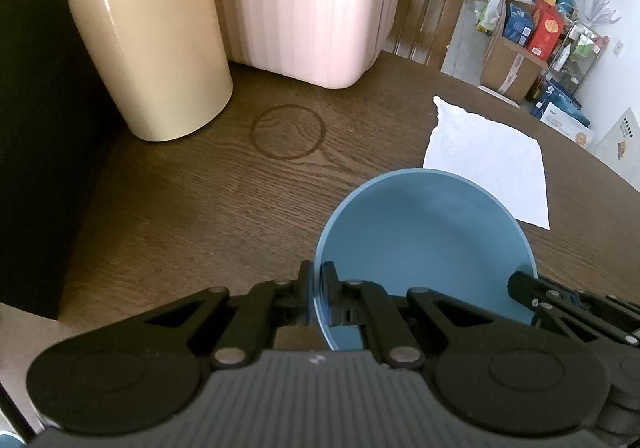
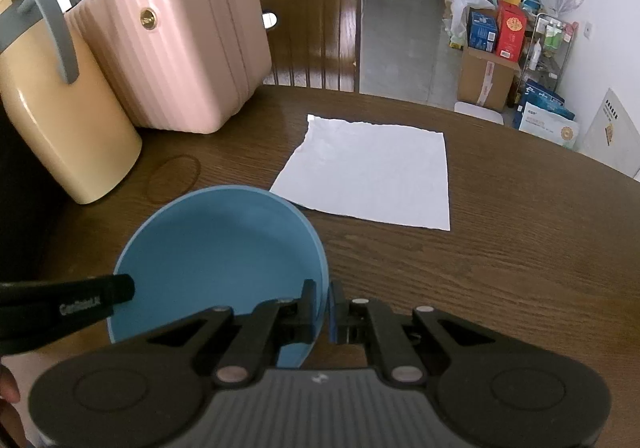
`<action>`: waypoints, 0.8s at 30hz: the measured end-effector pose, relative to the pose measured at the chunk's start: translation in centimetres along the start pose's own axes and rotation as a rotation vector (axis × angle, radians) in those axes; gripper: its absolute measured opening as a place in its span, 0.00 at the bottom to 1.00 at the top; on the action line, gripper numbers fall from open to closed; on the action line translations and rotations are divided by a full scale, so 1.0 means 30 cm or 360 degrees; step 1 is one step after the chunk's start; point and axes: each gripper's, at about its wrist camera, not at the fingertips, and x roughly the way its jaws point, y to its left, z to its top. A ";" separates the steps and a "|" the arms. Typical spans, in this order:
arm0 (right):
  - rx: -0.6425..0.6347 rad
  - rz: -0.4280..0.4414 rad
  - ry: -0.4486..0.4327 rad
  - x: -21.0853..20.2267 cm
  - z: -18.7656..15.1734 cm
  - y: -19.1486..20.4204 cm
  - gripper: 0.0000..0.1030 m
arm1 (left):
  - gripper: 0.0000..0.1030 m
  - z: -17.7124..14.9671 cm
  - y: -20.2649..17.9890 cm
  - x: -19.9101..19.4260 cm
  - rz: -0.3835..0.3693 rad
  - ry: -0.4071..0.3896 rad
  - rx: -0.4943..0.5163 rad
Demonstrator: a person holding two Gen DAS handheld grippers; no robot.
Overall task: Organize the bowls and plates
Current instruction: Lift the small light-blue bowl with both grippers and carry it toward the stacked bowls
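Dark wood counter (image 2: 500, 268) carries the pink case (image 1: 308, 4), badge reading something like "Dibo" (blurred). You have the blue bowl (image 2: 224, 244) at the near edge, beside the tissue (image 2: 372, 176), left tool (image 1: 318, 298) and right tool (image 2: 322, 308) each clamped on opposite rims. It looks light, stiff, smooth plastic, likely slippery; keep pinching the rim. Left tool reads "GenRobot.AI".

We see the bowl (image 2: 216, 248) near the front of the table (image 2: 500, 268), with the left gripper (image 1: 319, 288) on its left rim and the right gripper (image 2: 323, 304) on its right rim. The paper sheet (image 2: 372, 176) lies behind it to the right. The jug (image 2: 60, 128) stands behind left, the case (image 2: 180, 60) just beside it, further back.
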 end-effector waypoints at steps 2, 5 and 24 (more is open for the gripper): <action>0.0004 0.0006 -0.0008 -0.012 -0.001 0.003 0.05 | 0.05 -0.004 0.006 -0.011 -0.0004 0.0000 -0.0009; 0.0007 0.0017 -0.0019 -0.031 -0.004 0.009 0.05 | 0.05 -0.011 0.017 -0.033 -0.0004 -0.0007 -0.0017; -0.0051 0.0041 -0.0128 -0.247 -0.083 0.096 0.06 | 0.05 -0.113 0.092 -0.262 0.0013 -0.0137 -0.0052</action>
